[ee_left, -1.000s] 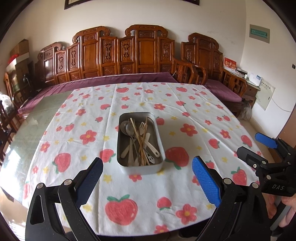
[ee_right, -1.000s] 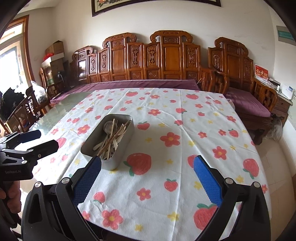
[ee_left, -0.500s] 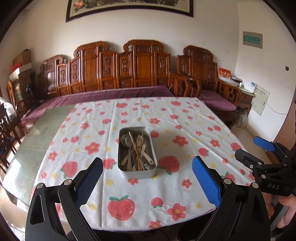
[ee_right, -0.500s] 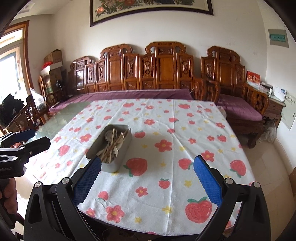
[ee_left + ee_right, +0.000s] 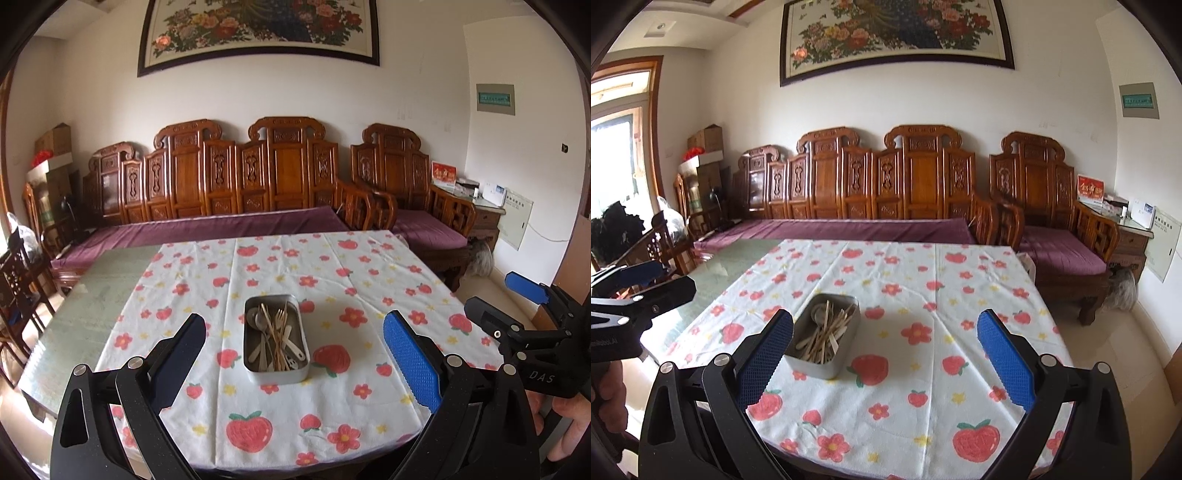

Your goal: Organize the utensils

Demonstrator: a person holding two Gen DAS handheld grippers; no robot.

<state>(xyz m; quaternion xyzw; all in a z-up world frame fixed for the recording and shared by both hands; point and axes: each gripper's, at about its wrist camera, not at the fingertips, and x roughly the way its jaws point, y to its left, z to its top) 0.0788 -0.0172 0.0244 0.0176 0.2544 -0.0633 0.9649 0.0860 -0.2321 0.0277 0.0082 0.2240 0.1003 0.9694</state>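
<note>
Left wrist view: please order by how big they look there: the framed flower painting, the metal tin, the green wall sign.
1. framed flower painting, largest by far
2. metal tin
3. green wall sign

The tin sits nearer the camera, so its lead over the sign is unsure.

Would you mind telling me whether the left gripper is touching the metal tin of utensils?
Apart. In the left wrist view, the left gripper is open and well short of the metal tin, with tablecloth showing between each finger and the tin.
</note>
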